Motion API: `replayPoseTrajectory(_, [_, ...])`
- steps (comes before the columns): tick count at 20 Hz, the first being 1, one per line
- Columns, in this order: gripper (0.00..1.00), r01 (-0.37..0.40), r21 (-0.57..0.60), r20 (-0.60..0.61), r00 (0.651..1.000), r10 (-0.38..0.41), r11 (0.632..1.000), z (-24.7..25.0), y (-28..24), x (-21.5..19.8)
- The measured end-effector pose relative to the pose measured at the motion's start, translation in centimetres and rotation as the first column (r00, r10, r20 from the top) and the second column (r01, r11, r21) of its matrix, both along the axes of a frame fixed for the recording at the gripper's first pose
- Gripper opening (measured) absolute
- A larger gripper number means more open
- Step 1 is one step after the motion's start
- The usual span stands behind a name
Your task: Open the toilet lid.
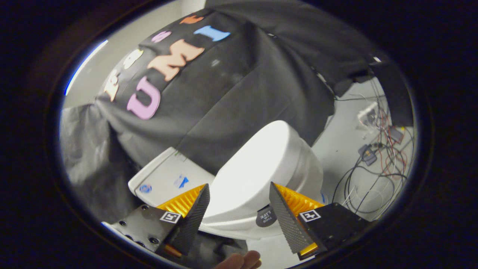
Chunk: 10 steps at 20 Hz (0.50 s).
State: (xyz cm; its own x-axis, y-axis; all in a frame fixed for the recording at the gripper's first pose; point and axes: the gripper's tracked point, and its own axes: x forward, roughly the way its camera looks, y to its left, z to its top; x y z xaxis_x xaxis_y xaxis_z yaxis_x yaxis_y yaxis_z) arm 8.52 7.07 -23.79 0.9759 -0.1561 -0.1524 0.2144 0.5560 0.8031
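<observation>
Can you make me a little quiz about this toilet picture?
1. True or false: the toilet lid is already lifted up.
2. The gripper fingers are: A) wide apart, B) pinched on the lid, C) holding a cup.
3. What lies on the floor beyond the toilet?

Key
1. False: the lid is down.
2. A: they are apart, with the front of the lid between them.
3. A tangle of cables.

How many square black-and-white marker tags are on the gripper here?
2: one marker tag behind the left finger, one behind the right. The gripper is open before the closed toilet lid. Others may be hidden.
</observation>
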Motion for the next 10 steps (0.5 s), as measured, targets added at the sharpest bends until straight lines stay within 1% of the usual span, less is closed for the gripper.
replayPoseTrajectory(1, [0.98, 0.029, 0.066, 0.005, 1.000, -0.029, 0.997, -0.2, -0.6, 0.1])
replayPoseTrajectory(2, [0.98, 0.048, 0.103, -0.012, 0.999, -0.047, 0.994, -1.0, -1.1, -0.1])
replayPoseTrajectory(4, [0.98, 0.047, 0.157, -0.040, 0.998, -0.041, 0.986, -3.2, -0.4, 0.1])
replayPoseTrajectory(7, [0.97, 0.008, 0.222, -0.139, 0.990, 0.023, 0.975, -6.9, 2.0, 0.3])
replayPoseTrajectory(8, [0.97, 0.004, 0.261, -0.173, 0.984, 0.042, 0.965, -8.0, 2.5, 0.1])
replayPoseTrajectory(9, [0.97, 0.007, 0.300, -0.184, 0.982, 0.051, 0.954, -8.7, 2.8, 0.3])
replayPoseTrajectory(10, [0.85, -0.006, 0.341, -0.173, 0.982, 0.069, 0.940, -8.7, 3.1, 0.6])
